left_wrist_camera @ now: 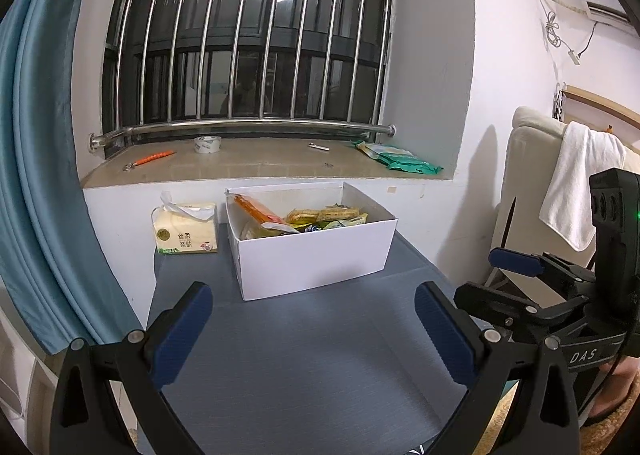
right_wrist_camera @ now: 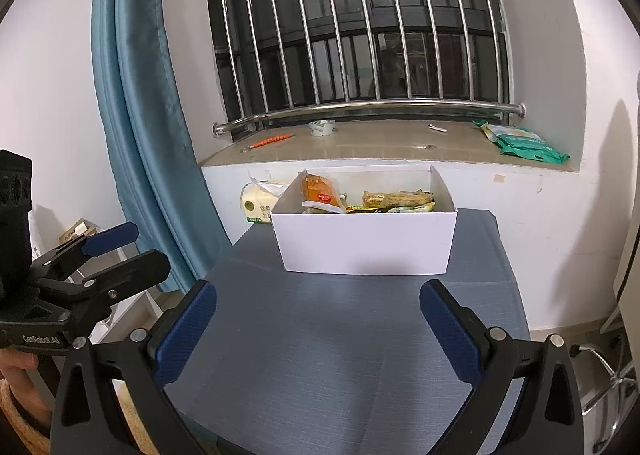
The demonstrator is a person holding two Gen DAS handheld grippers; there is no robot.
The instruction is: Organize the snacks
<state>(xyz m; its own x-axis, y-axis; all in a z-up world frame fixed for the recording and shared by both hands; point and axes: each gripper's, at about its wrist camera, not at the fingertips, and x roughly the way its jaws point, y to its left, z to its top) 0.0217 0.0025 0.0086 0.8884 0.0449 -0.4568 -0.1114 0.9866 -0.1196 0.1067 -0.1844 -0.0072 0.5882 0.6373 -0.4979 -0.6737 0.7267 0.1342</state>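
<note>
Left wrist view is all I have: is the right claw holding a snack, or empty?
Observer: Empty. The right claw is open over the grey table, short of the white box.
Operator: What's the orange thing in the box?
Observer: Its face shows here: an orange packet with a red label, leaning at the box's left end.
Operator: Anything on the floor right of the table?
Observer: A chrome chair base stands there.

matt white cardboard box (left_wrist_camera: 316,255), glossy plastic snack wrappers (left_wrist_camera: 320,217), table (left_wrist_camera: 300,355) covered in woven grey cloth, shiny steel window bars (left_wrist_camera: 256,39), textured blue rubbery pads (right_wrist_camera: 184,335)
</note>
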